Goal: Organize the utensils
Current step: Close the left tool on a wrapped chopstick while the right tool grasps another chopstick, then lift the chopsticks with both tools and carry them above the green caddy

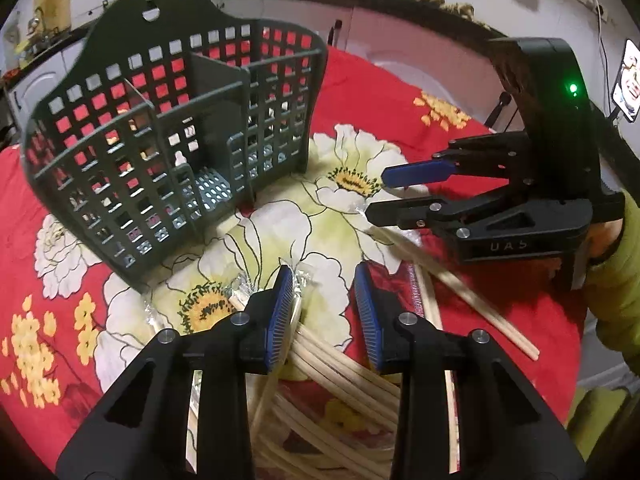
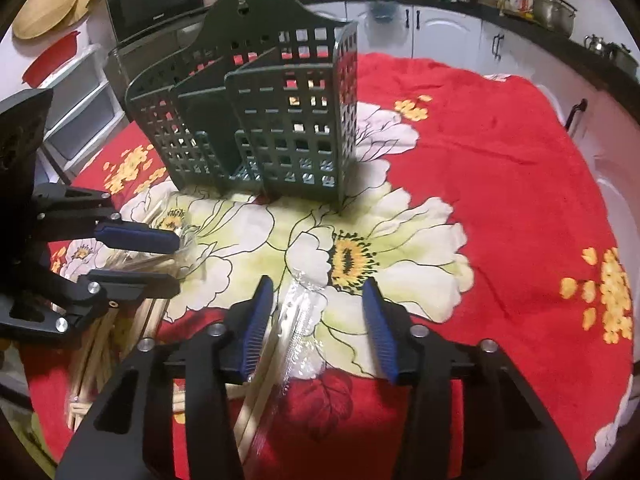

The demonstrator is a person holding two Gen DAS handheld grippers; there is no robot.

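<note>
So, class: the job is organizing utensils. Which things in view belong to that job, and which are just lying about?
Belong to the job:
- wooden chopsticks
- wrapped chopstick pair
- green slotted utensil holder
- left tongs, right tongs

Just lying about:
- floral cloth
- microwave
- round wooden boards
- metal pots

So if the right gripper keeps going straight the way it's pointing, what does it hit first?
Most likely the wrapped chopsticks lying between the jaws of the right gripper, then the floral tablecloth under them. The green utensil holder stands farther on; depth is hard to judge.
</note>
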